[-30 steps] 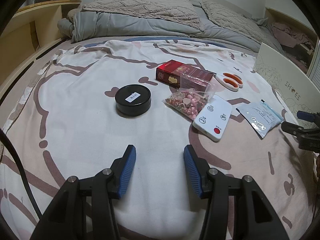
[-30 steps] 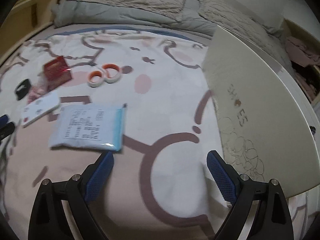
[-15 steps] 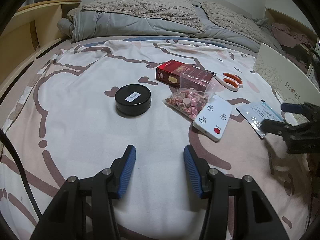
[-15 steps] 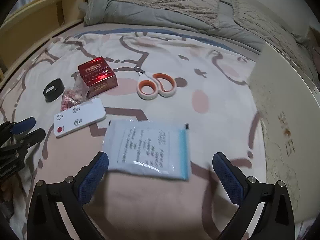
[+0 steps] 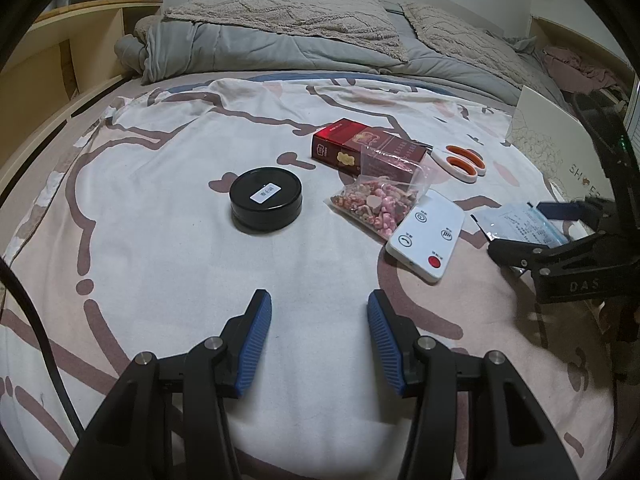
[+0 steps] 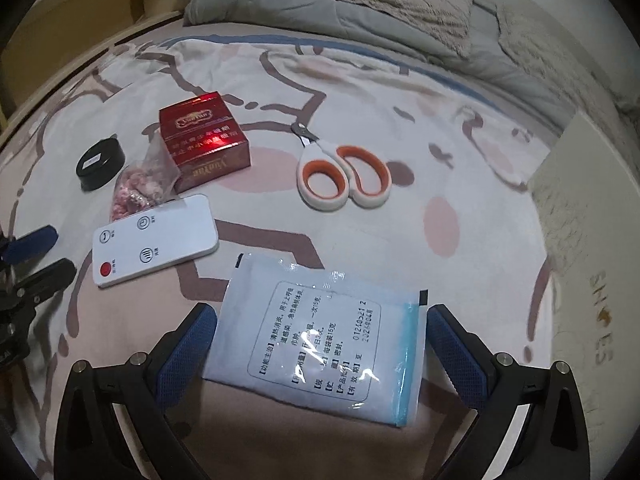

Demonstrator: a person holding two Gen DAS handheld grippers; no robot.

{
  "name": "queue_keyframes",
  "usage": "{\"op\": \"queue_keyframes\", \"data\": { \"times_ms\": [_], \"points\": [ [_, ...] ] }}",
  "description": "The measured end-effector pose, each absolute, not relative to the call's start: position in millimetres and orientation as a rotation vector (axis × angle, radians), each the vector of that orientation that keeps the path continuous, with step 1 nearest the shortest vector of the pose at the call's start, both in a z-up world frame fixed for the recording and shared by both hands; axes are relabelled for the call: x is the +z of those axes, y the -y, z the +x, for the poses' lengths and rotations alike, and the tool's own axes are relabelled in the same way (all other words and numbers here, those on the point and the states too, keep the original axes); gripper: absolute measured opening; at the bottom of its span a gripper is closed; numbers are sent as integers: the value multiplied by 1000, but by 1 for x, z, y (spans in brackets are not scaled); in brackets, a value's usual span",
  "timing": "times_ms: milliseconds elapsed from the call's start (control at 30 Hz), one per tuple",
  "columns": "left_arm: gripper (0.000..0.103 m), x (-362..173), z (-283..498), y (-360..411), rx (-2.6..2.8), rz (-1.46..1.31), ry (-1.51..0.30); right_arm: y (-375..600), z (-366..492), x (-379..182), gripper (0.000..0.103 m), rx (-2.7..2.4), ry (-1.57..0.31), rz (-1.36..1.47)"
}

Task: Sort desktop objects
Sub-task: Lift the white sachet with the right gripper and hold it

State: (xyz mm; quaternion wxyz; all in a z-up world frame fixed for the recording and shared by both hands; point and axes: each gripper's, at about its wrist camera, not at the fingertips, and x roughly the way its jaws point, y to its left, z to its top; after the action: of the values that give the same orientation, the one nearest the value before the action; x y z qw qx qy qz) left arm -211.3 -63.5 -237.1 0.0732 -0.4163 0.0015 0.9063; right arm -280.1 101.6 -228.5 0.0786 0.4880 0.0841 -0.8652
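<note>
Reading "SHOES" on white box [image 6: 592, 264], "YunYan" red carton [image 6: 204, 140]

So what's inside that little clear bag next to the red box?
The clear bag holds a heap of small pink, brown and pale pieces. What they are is too small to tell. The bag hides part of the red box behind it.

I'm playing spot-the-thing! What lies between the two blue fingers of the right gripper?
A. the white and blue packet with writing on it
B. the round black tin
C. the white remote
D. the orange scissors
A: in the right wrist view the packet lies flat on the bedsheet between the wide-open fingers of the right gripper, which do not press on it.
</note>
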Motion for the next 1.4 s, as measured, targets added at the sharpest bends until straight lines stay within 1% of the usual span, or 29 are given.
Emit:
{"op": "queue_keyframes", "data": {
  "times_ms": [33,100,233,400,500,700,733,833,900,1033,1133,1200,1333,1400],
  "points": [
    [50,-237,-211,64,2721,-1250,-5,-105,-280,-231,103,-2591,-206,1463],
    [51,-238,-211,63,2721,-1252,-8,-106,-278,-232,103,-2599,-184,1449],
    [52,-239,-210,60,2720,-1254,-17,-100,-274,-233,103,-2638,-233,1435],
    [63,-240,-211,55,2698,-1262,-35,-96,-268,-234,103,-2689,-297,1389],
    [67,-240,-214,54,2689,-1271,-35,-96,-267,-234,103,-2700,-305,1373],
    [68,-240,-214,54,2696,-1277,-39,-95,-264,-234,103,-2721,-306,1328],
    [68,-240,-215,54,2697,-1276,-41,-94,-263,-233,101,-2722,-309,1321],
    [64,-240,-215,56,2705,-1274,-35,-91,-260,-232,95,-2716,-321,1291],
    [60,-240,-215,57,2712,-1274,-22,-90,-259,-231,91,-2709,-325,1275],
    [53,-240,-215,61,2720,-1273,-2,-89,-257,-231,88,-2704,-318,1265],
    [46,-239,-215,62,2723,-1271,9,-89,-256,-230,87,-2703,-313,1256],
    [37,-239,-215,63,2723,-1269,19,-88,-255,-230,84,-2700,-315,1248],
    [33,-239,-215,65,2723,-1268,34,-88,-253,-229,81,-2700,-316,1238],
    [29,-238,-215,66,2723,-1266,41,-88,-251,-229,80,-2702,-311,1235]
  ]
}}
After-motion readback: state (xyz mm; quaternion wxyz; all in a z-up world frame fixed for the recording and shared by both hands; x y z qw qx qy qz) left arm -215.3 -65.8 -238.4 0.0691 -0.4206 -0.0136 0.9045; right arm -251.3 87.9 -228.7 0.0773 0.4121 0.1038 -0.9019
